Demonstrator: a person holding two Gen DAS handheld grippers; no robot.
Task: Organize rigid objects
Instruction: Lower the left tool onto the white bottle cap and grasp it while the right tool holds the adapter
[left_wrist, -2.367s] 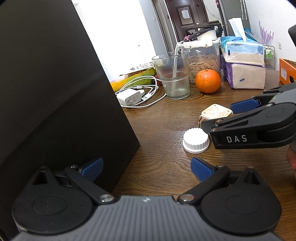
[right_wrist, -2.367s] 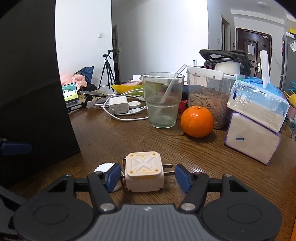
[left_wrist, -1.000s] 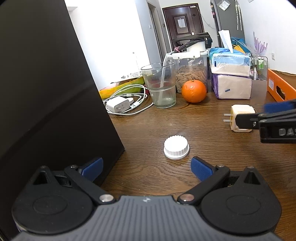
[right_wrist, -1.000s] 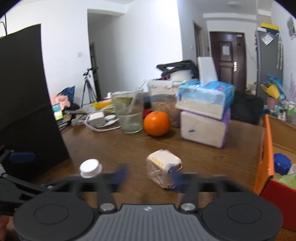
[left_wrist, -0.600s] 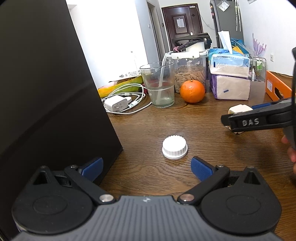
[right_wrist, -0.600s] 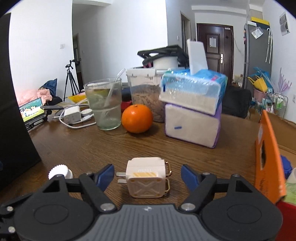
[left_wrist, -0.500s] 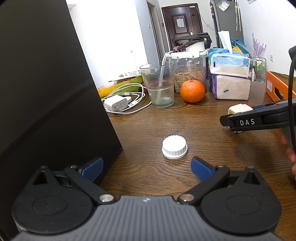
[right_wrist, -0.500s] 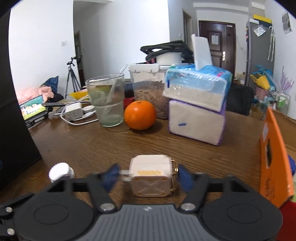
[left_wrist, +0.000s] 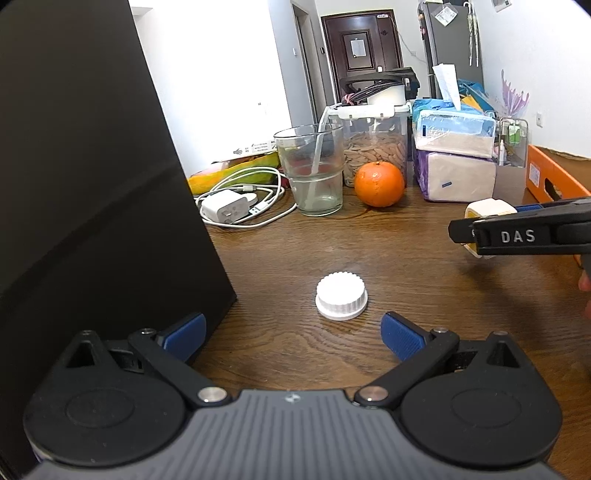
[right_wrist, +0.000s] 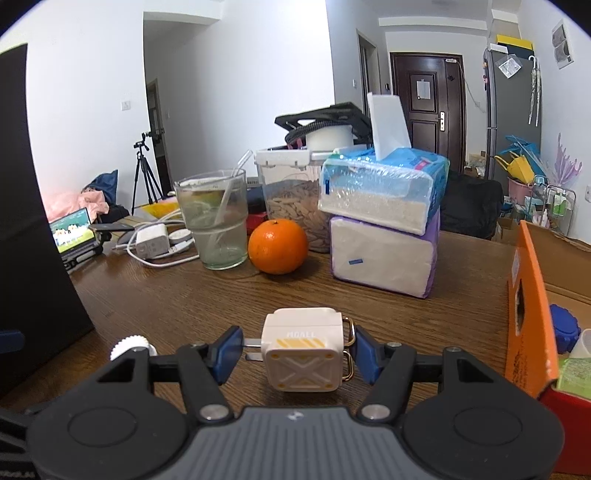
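Observation:
A cream plug adapter (right_wrist: 301, 352) with two metal prongs to its left and a gold ring to its right is held between my right gripper's (right_wrist: 297, 350) blue pads, above the wooden table. It also shows in the left wrist view (left_wrist: 485, 209), behind the right gripper's finger (left_wrist: 517, 236). A white ribbed bottle cap (left_wrist: 340, 296) lies on the table just ahead of my left gripper (left_wrist: 291, 334), which is open and empty. The cap also shows in the right wrist view (right_wrist: 131, 345), low at the left.
A black box (left_wrist: 92, 177) stands close on the left. At the back are a glass of water (left_wrist: 312, 170), an orange (left_wrist: 378, 183), a white charger with cable (left_wrist: 229, 207), a snack container (left_wrist: 373, 144) and stacked tissue packs (right_wrist: 384, 221). An orange box (right_wrist: 532, 314) with items stands at the right.
My right gripper has closed on the plug adapter, after carrying it rightward from beside the cap, and now holds it raised. The left gripper and the cap have not moved.

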